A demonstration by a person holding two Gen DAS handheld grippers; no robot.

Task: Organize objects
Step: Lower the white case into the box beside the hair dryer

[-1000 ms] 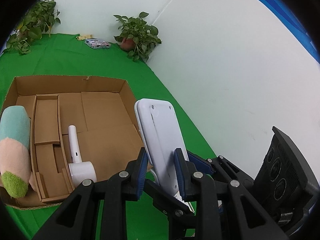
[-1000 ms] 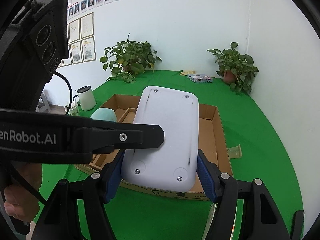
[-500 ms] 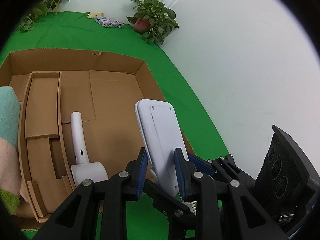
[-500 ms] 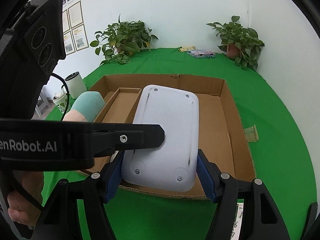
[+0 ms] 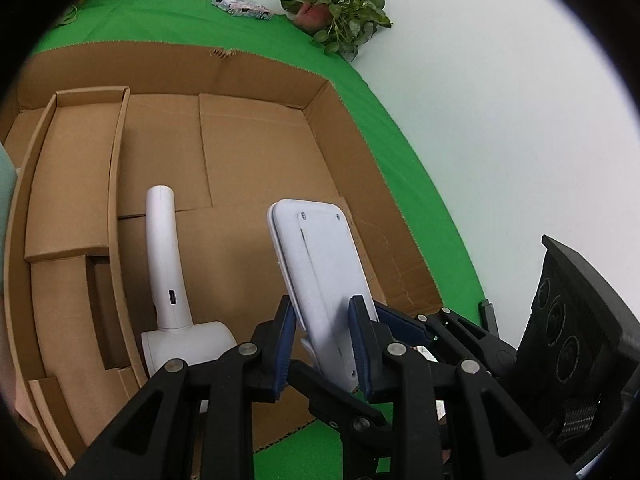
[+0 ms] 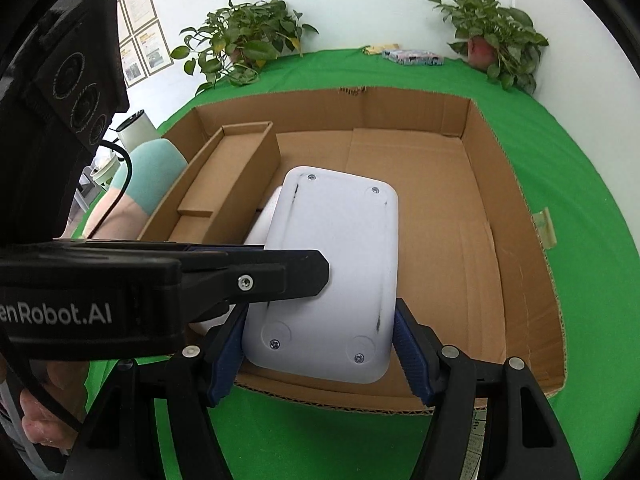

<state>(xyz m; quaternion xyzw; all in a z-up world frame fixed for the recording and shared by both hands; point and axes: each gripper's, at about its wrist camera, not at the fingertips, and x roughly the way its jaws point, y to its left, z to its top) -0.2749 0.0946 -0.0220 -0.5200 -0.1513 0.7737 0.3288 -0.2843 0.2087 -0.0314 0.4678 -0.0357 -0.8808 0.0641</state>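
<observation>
Both grippers hold the same white flat device over the open cardboard box. The left gripper pinches its thin edges. The right gripper jaws squeeze its wide sides.

Your left wrist camera sits just behind the left hand-held gripper, looking forward and steeply down along its fingers into the cardboard box, close above the box floor. Your right wrist camera sits behind the right hand-held gripper, angled down from the box's near edge and facing the far wall with its potted plants. Both views share the box interior, the white device gripped from two sides, the green desk and the corner plant. The right view also catches the left hand-held gripper crossing from its left edge.
</observation>
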